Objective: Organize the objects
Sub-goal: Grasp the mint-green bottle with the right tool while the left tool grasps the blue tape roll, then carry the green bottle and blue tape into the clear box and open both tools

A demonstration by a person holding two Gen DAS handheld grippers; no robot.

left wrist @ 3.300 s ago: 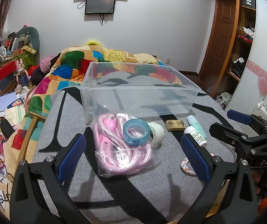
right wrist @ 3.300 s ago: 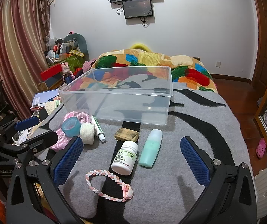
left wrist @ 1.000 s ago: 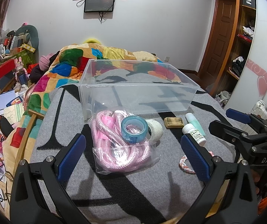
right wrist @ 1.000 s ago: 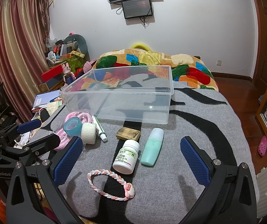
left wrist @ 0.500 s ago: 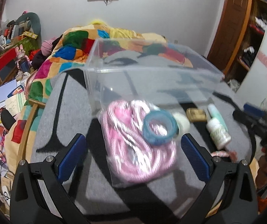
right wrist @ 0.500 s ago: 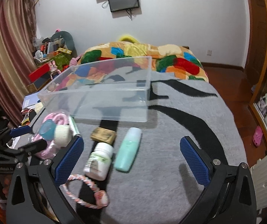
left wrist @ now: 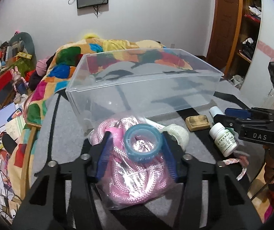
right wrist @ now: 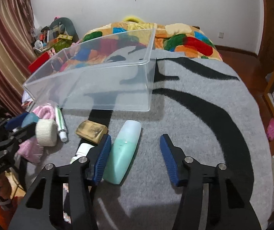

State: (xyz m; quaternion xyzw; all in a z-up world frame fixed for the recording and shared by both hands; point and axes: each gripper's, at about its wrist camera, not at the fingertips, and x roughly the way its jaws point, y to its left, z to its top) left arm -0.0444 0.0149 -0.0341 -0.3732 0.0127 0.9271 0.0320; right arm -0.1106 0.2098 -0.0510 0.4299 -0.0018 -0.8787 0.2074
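Observation:
A clear plastic bin [left wrist: 146,88] [right wrist: 98,82] stands on the grey blanket. In front of it lie a bagged pink rope [left wrist: 135,176], a blue tape roll [left wrist: 142,143] on top of it, a white gauze roll [right wrist: 46,133], a tube [right wrist: 60,122], a brown block [right wrist: 92,131], a white pill bottle [left wrist: 224,140] and a green bottle [right wrist: 124,151]. My left gripper [left wrist: 136,155] has narrowed around the tape roll and rope bag. My right gripper [right wrist: 136,157] is open low over the blanket; its left finger touches the green bottle.
A braided pink-white bracelet [left wrist: 234,163] lies near the front right edge. A colourful quilt [right wrist: 175,36] lies behind the bin. Clutter and books [left wrist: 4,118] fill the floor to the left; a wooden door and shelves [left wrist: 242,28] stand to the right.
Both grippers dropped toward the objects and narrowed. The left one closed in around the tape roll and rope bag; the right one moved down beside the green bottle.

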